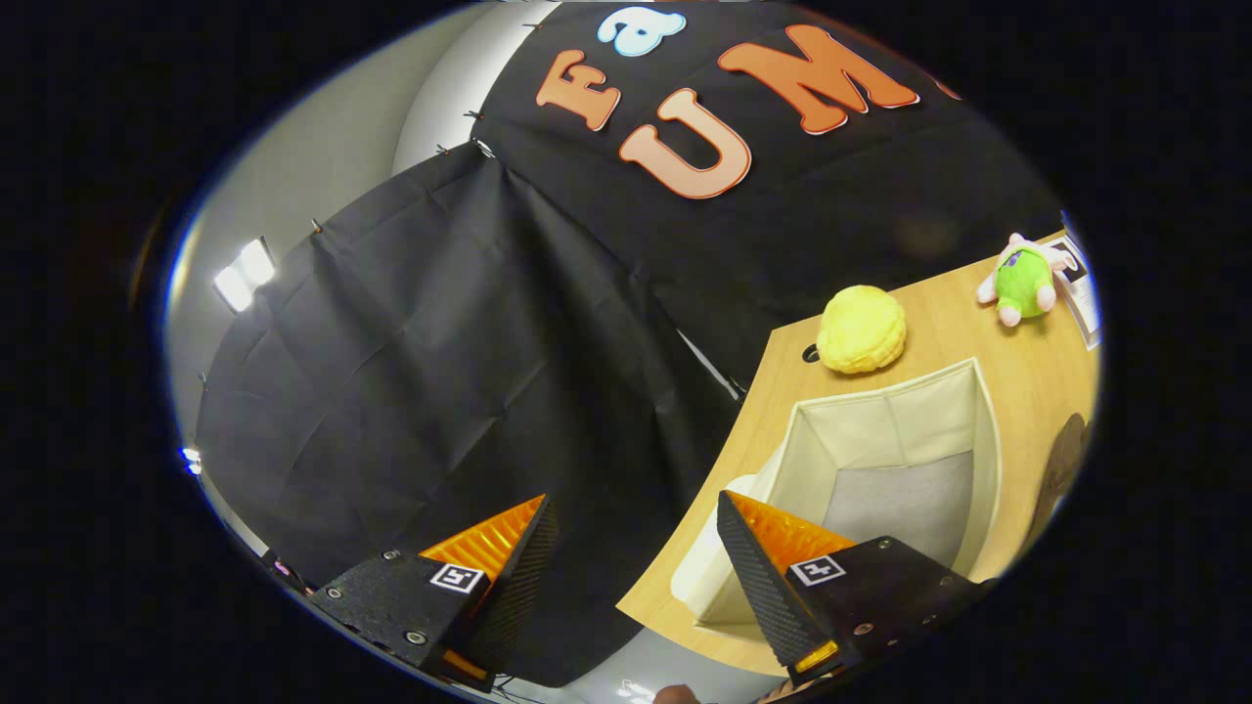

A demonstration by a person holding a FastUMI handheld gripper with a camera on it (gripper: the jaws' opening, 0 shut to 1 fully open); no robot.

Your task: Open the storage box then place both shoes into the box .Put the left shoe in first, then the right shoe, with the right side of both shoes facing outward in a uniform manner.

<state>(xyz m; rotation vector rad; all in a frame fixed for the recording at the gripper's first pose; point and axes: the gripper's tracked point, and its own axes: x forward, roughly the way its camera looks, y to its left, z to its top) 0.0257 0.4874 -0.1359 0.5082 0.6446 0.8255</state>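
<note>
Gripper [636, 548]: fingers spread apart, gripping nothing. One fabric storage box [963, 430], open-topped and with nothing visible inside, sits on the wooden table [1027, 376] just beyond the right finger. Far of the box: one yellow plush toy [862, 330]; further right, one green plush toy [1022, 281].

Cream storage box [885, 430] with grey floor — yellow plush [861, 330], green-and-pink toy [1022, 282], tan table [1027, 381].
</note>
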